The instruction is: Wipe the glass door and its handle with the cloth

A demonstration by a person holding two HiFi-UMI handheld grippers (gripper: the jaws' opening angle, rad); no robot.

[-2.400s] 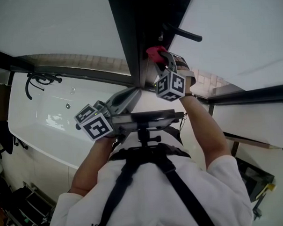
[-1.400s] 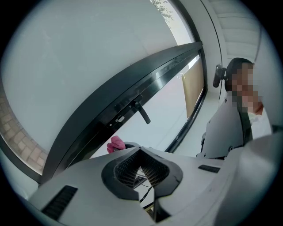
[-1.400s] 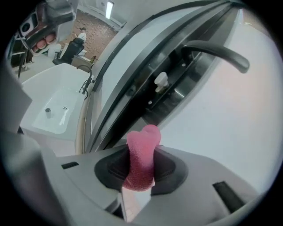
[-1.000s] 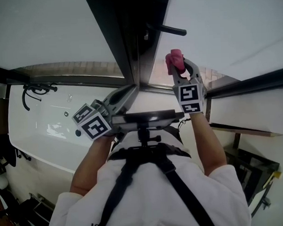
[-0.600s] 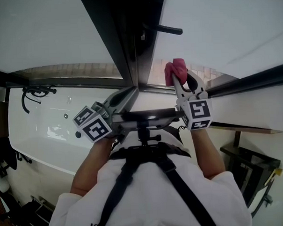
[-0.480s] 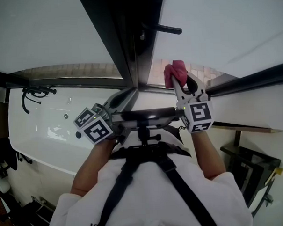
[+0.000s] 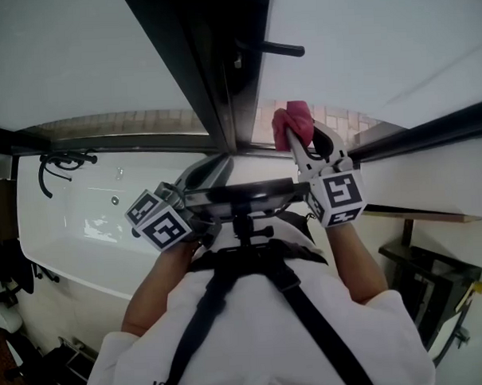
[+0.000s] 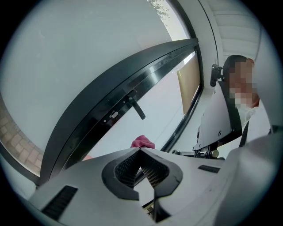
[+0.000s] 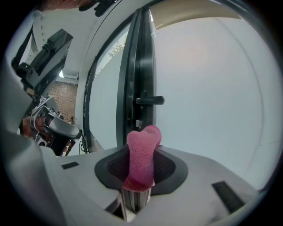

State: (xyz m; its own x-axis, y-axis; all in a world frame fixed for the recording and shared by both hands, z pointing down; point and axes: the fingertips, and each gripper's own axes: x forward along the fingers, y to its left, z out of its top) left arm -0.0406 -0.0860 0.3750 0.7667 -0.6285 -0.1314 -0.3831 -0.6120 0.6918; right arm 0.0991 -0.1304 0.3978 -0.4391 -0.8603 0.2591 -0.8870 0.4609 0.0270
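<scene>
Two grippers are up by the glass door (image 7: 378,38). The left gripper (image 7: 222,159) has its jaws pressed together with nothing in them, and it has hardly moved. The right gripper (image 7: 299,142) pinches the pink cloth (image 7: 289,120), now lower down, farther under the handle (image 7: 271,48) than before

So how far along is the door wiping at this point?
Done: nothing the frames can prove; the glass door shows no wipe marks either way. In hand: the right tool is clamped on the pink cloth, held up below the handle; contact with the glass is unclear. The left tool is shut and empty. Left: at least the handle, which the cloth isn't touching.
</scene>
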